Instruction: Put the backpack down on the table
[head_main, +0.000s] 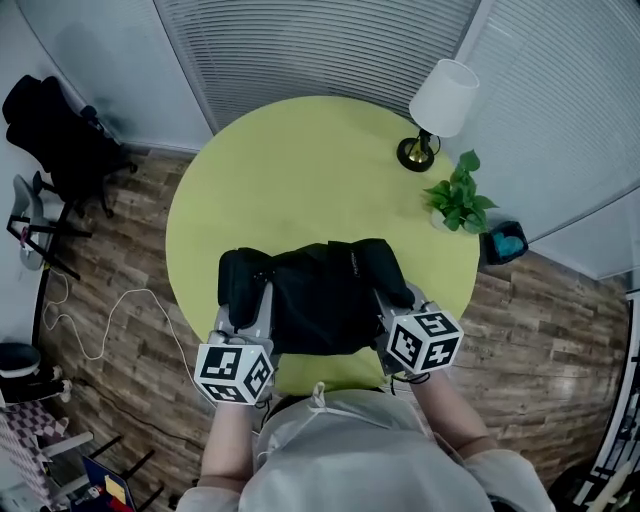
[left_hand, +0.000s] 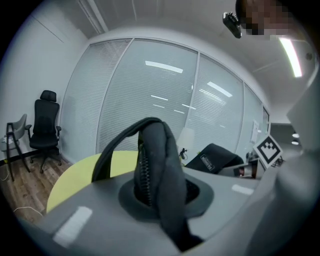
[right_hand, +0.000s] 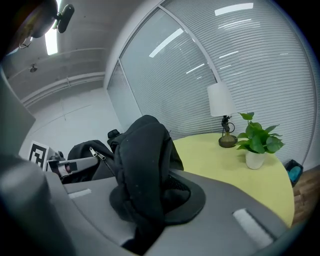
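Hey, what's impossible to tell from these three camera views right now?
1. Head view: whether the backpack touches the table; its own bulk hides its underside.
2. Left gripper view: the backpack's label, print too small to read.
3. Head view: the blue object on the floor beside the table, too small to identify.

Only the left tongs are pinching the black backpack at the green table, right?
No, both are. The left tongs and the right tongs each pinch a fold of the black backpack at the green table. The right gripper view shows its tongs shut on the fabric.
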